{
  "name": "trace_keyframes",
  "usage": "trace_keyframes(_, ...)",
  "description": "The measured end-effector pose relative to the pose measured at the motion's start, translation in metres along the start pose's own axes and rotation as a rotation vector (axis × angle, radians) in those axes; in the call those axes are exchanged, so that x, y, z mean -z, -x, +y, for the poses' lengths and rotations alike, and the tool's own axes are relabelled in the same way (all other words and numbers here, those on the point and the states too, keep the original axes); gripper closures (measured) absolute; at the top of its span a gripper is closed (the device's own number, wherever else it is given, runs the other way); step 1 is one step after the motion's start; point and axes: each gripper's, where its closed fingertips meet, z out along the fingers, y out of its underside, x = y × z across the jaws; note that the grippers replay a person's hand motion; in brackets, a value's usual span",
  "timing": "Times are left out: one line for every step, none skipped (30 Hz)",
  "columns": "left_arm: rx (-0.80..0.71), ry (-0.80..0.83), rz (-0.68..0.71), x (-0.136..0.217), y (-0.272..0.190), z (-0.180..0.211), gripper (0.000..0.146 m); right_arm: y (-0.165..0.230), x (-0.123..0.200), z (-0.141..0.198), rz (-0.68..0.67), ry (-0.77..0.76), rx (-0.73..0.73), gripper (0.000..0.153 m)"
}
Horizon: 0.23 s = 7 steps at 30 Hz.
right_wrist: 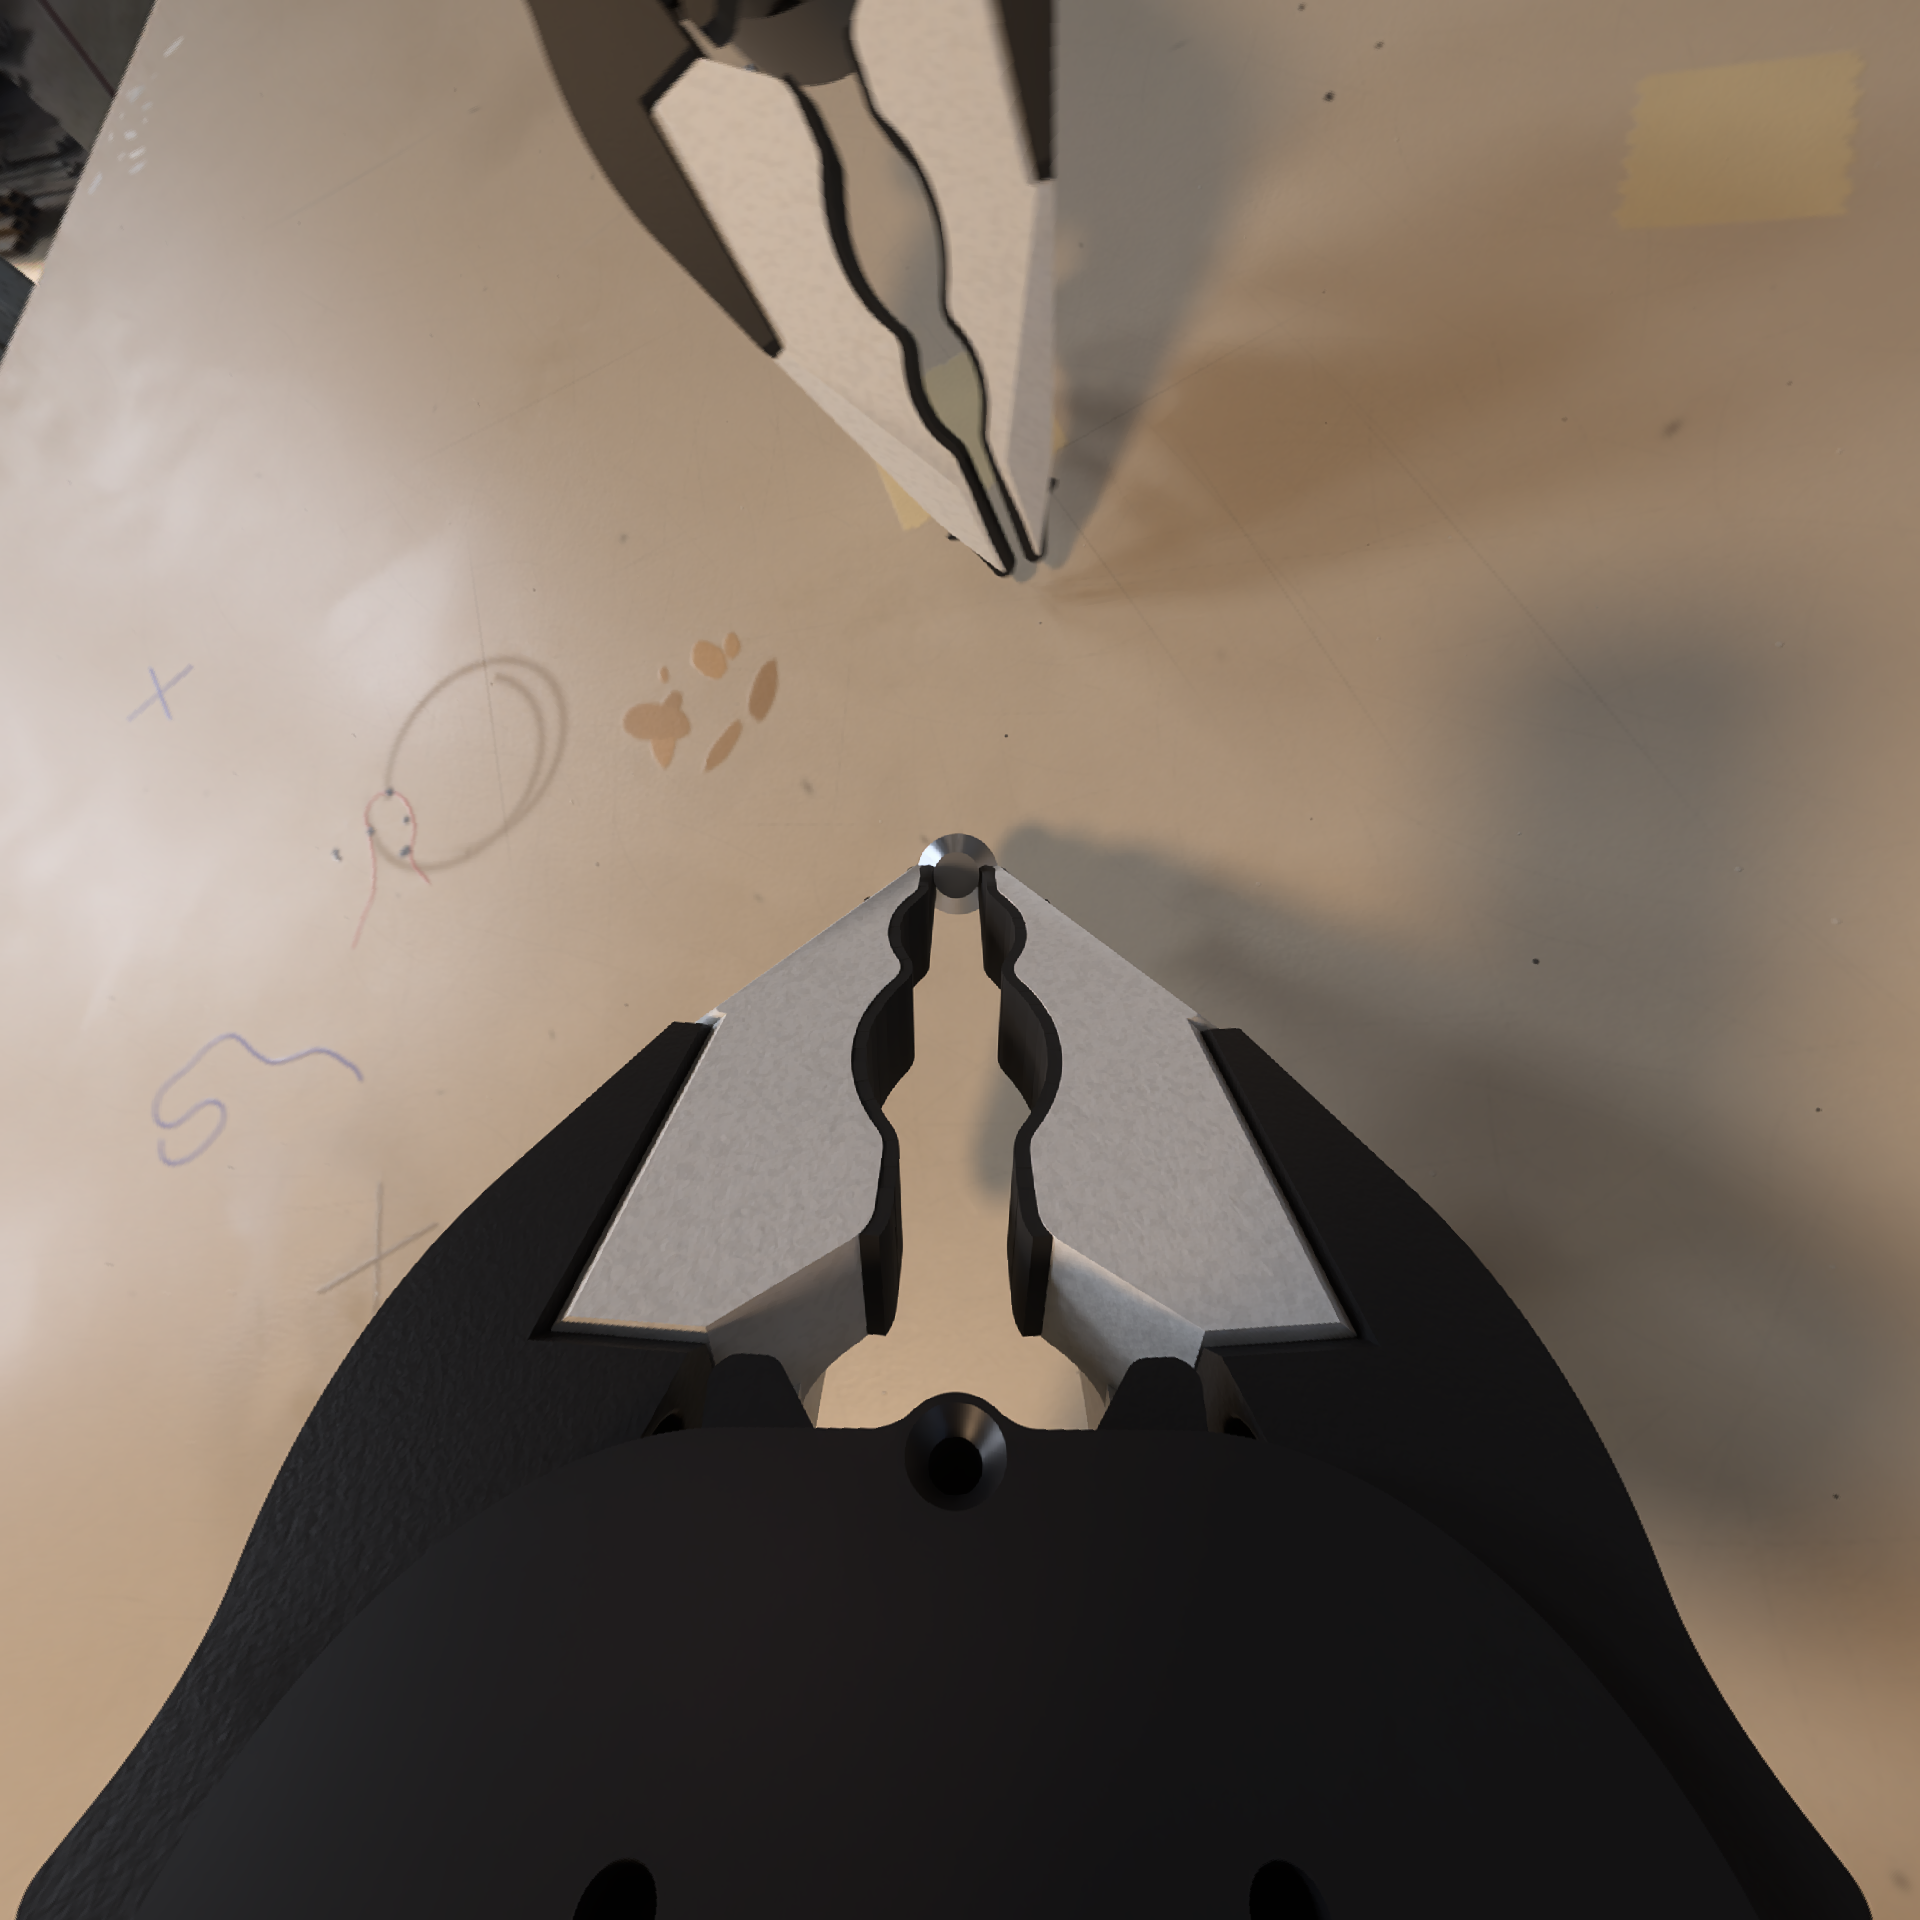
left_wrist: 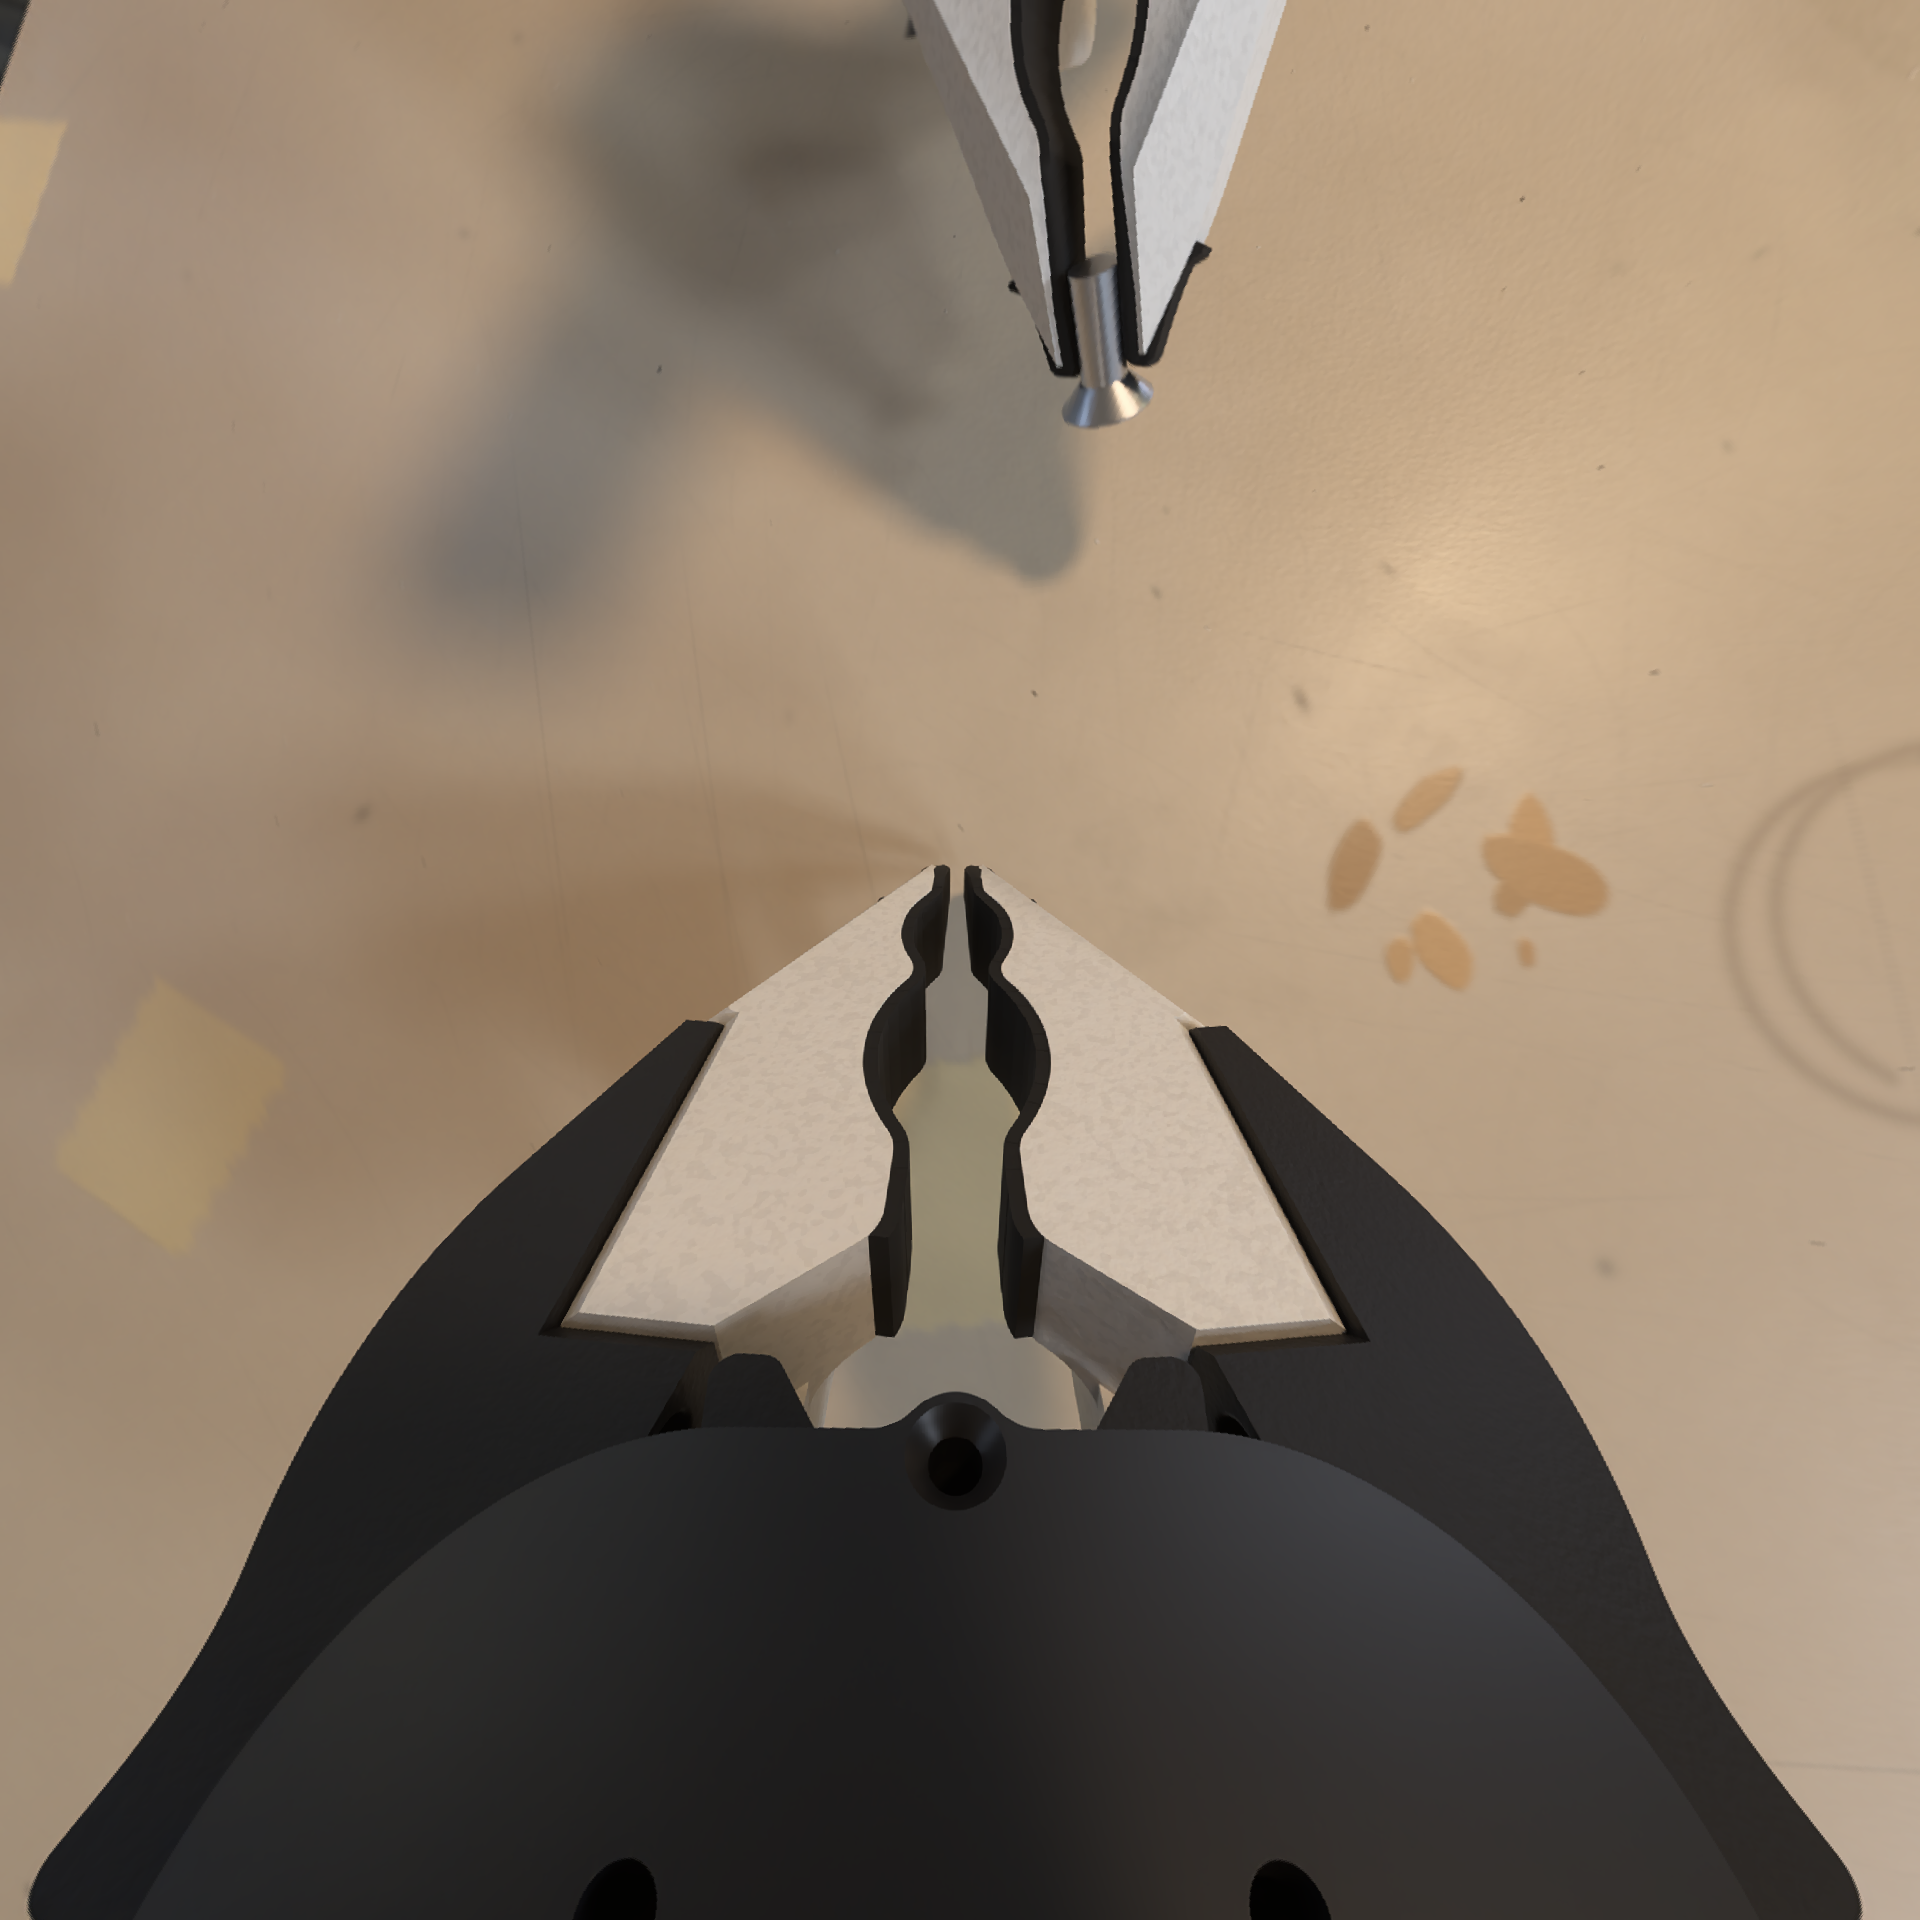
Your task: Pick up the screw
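Note:
The screw (right_wrist: 954, 871) is a small silver metal piece with a smooth shank and a flared head. My right gripper (right_wrist: 954, 883) is shut on the screw at its fingertips and holds it above the tan table (right_wrist: 1351, 727). In the left wrist view the right gripper (left_wrist: 1101, 358) comes in from the top with the screw (left_wrist: 1101, 343) pinched head down, its shadow on the table below. My left gripper (left_wrist: 957, 871) is shut and empty, hovering over the table; it also shows in the right wrist view (right_wrist: 1018, 561).
The table top carries orange-brown stains (left_wrist: 1496, 883), pencil circles (right_wrist: 473, 764), pen scribbles (right_wrist: 239, 1091) and pale tape patches (left_wrist: 166, 1112) (right_wrist: 1745, 140). The table's left edge (right_wrist: 62, 208) shows at the upper left of the right wrist view.

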Motion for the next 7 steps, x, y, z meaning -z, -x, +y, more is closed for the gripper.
trace_keyframes(-0.034, 0.006, 0.010, -0.004, 0.004, -0.003, 0.143, -0.001, 0.000, 0.002, 0.004, -0.006, 0.020, 0.145)
trace_keyframes(-0.061, 0.001, 0.028, -0.008, 0.006, -0.007, 0.142, -0.004, 0.000, 0.004, 0.026, 0.003, 0.049, 0.145)
trace_keyframes(-0.083, 0.000, 0.047, -0.012, 0.009, -0.010, 0.142, -0.005, 0.000, 0.006, 0.044, 0.015, 0.085, 0.145)
trace_keyframes(-0.102, 0.000, 0.063, -0.014, 0.012, -0.013, 0.141, -0.006, 0.000, 0.008, 0.060, 0.025, 0.120, 0.145)
trace_keyframes(-0.121, 0.006, 0.062, -0.016, 0.016, -0.015, 0.141, -0.009, 0.000, 0.010, 0.084, 0.033, 0.143, 0.145)
trace_keyframes(-0.133, 0.017, 0.045, -0.017, 0.021, -0.016, 0.140, -0.011, 0.000, 0.012, 0.096, 0.040, 0.151, 0.145)
trace_keyframes(-0.142, 0.033, 0.022, -0.017, 0.024, -0.017, 0.137, -0.011, 0.000, 0.013, 0.093, 0.044, 0.146, 0.145)
